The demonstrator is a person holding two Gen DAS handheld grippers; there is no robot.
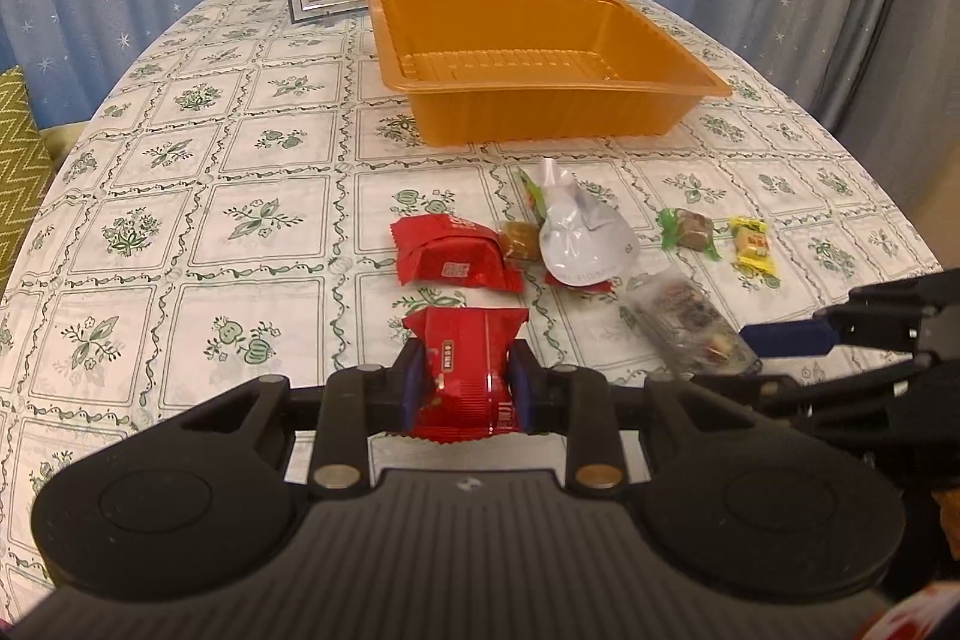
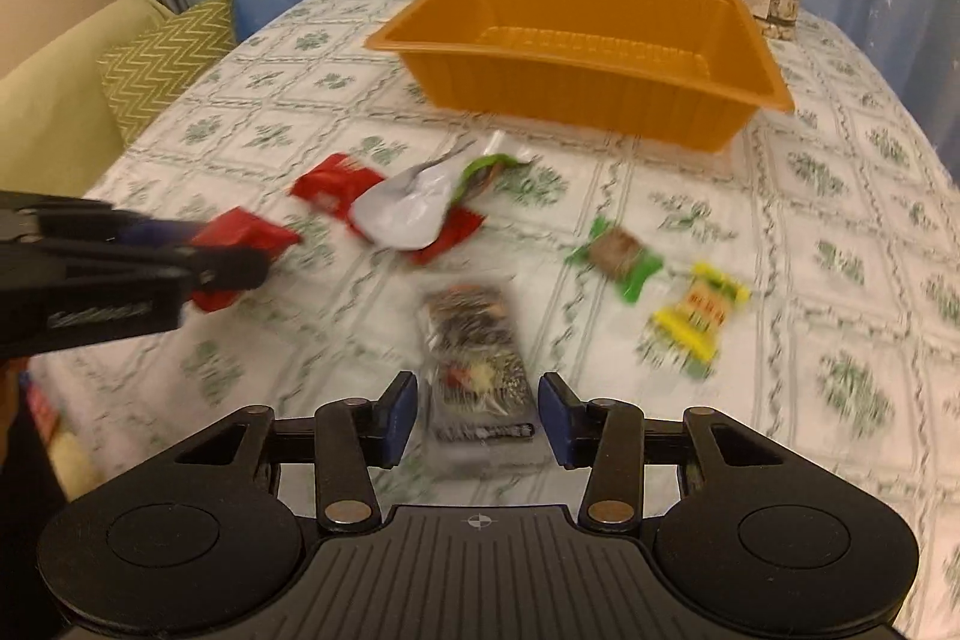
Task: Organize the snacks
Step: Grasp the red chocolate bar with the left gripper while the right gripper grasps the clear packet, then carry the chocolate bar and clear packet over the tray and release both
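Left gripper (image 1: 465, 379) pinches a crinkly red foil snack packet (image 1: 465, 370) mid-body; right gripper (image 2: 477, 415) straddles, without yet touching, a slippery clear-wrapped dark snack bar (image 2: 477, 364).

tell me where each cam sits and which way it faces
Left wrist: on the left hand-held gripper, angled down at the table; its fingers clamp a red snack packet.
Right wrist: on the right hand-held gripper, jaws astride a clear snack bar.
Shared: orange tray, each other's gripper.
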